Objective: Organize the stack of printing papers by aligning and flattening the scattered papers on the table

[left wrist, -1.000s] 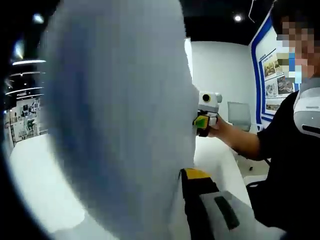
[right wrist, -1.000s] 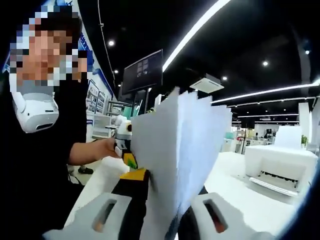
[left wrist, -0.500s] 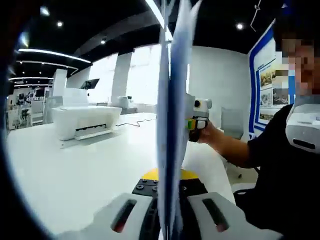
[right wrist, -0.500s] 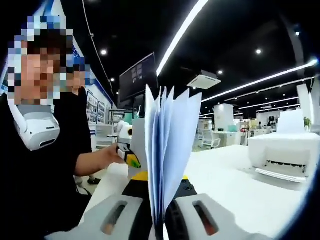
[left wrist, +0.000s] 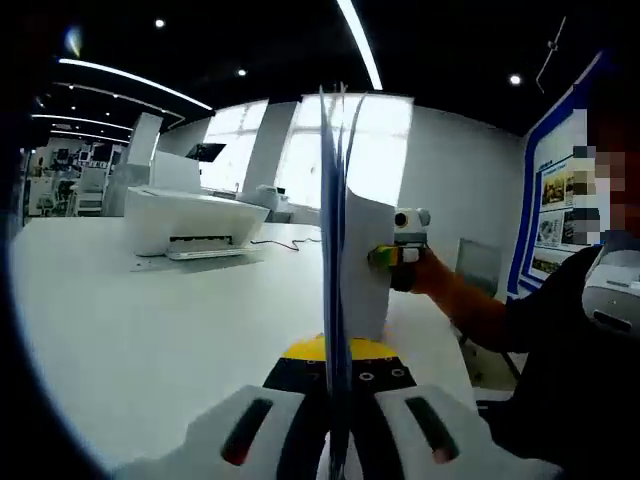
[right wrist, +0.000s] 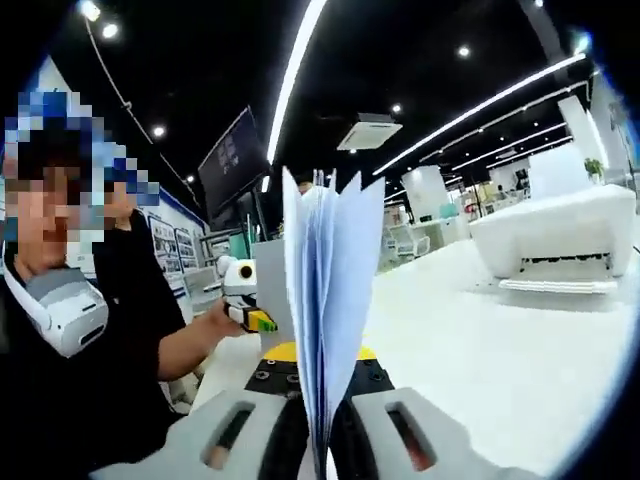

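A stack of white printing papers stands upright on edge above the white table. My left gripper is shut on its near edge, and the sheets rise thin and edge-on between the jaws. At the far edge, my right gripper pinches the same stack, held by a person's hand. In the right gripper view the papers fan out slightly at the top, and my right gripper is shut on them. The left gripper shows beyond the stack, in the person's other hand.
A white printer sits on the table behind and to the left; it appears as the printer at the right in the other view. The person in dark clothes stands close by the table's edge. The tabletop is bare white.
The sheets, flopped broad across the left gripper view a second ago, now stand edge-on and closer together. Both cameras swung, bringing the table and printer more into view.
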`<state>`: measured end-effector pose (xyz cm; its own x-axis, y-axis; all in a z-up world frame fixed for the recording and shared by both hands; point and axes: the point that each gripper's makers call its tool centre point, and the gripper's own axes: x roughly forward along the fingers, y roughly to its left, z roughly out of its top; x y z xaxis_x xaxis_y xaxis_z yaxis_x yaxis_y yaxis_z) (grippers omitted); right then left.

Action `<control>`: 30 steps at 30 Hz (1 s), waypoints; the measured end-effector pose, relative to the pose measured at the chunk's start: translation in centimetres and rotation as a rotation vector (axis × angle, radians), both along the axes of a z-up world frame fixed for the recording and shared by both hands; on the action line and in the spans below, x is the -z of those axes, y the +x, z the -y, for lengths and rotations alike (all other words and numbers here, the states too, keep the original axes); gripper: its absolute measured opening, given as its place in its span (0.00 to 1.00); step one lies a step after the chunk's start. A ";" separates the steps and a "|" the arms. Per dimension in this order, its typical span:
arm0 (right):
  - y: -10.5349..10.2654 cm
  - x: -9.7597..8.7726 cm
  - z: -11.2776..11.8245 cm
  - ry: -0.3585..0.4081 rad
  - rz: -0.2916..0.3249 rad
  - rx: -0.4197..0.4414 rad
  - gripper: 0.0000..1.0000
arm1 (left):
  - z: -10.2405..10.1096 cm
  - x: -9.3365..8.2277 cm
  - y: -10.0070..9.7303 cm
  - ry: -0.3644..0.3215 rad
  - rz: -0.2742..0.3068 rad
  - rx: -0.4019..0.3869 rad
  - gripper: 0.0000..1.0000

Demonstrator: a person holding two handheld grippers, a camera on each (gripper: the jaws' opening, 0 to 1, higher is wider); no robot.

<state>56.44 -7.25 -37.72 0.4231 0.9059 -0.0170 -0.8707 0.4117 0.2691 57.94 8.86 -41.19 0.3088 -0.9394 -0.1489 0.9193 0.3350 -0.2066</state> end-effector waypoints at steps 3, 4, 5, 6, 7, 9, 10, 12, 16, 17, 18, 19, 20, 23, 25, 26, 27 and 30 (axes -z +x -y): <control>0.6 0.3 -0.1 -0.014 -0.009 0.003 0.00 | -0.2 0.6 0.8 0.001 -0.007 -0.010 0.08; 0.6 0.4 -0.2 -0.018 -0.012 0.002 0.00 | -0.2 0.7 0.8 -0.004 -0.012 -0.008 0.07; 0.9 0.6 -0.2 -0.028 -0.015 0.004 0.00 | -0.3 0.7 0.7 -0.010 -0.017 -0.004 0.07; 1.0 0.7 -0.1 -0.031 -0.020 0.005 0.00 | -0.2 0.7 0.7 -0.013 -0.023 -0.001 0.07; 1.2 0.9 -0.1 -0.038 -0.028 0.006 0.00 | -0.2 0.8 0.5 -0.013 -0.034 0.004 0.07; 1.5 1.5 -0.1 -0.057 -0.048 0.014 0.00 | -0.2 1.1 0.1 -0.008 -0.066 0.017 0.07; 1.4 1.9 -0.3 -0.067 -0.060 0.013 0.00 | -0.2 1.4 0.1 0.002 -0.083 0.013 0.07; 1.5 2.8 -0.4 -0.100 -0.080 0.020 0.00 | -0.3 1.9 0.1 0.021 -0.103 0.003 0.07; 1.8 4.6 -0.4 -0.184 -0.081 0.042 0.00 | -0.2 3.1 0.1 0.061 -0.112 -0.014 0.07; 1.9 5.0 -0.4 -0.199 -0.083 0.047 0.00 | -0.2 3.3 0.1 0.070 -0.114 -0.017 0.08; 2.1 5.4 -0.4 -0.214 -0.082 0.051 0.00 | -0.2 3.6 0.2 0.084 -0.115 -0.021 0.08; 2.2 5.7 -0.4 -0.227 -0.080 0.056 0.00 | -0.2 3.8 0.2 0.091 -0.114 -0.024 0.08; 2.3 6.0 -0.5 -0.241 -0.077 0.061 0.00 | -0.2 4.1 0.3 0.110 -0.110 -0.032 0.08; 2.5 6.8 -0.6 -0.302 -0.056 0.075 0.00 | -0.2 4.9 0.3 0.152 -0.096 -0.046 0.08; 2.8 7.1 -0.5 -0.322 -0.050 0.084 0.00 | -0.1 5.3 0.2 0.173 -0.086 -0.051 0.08; 3.0 7.2 -0.5 -0.329 -0.046 0.087 0.00 | 0.0 5.5 0.3 0.183 -0.081 -0.055 0.08; 3.2 7.4 -0.4 -0.336 -0.044 0.090 0.00 | 0.0 5.7 0.3 0.193 -0.074 -0.059 0.09; 3.6 8.2 -0.5 -0.356 -0.043 0.102 0.00 | -0.1 6.1 0.4 0.223 -0.051 -0.072 0.10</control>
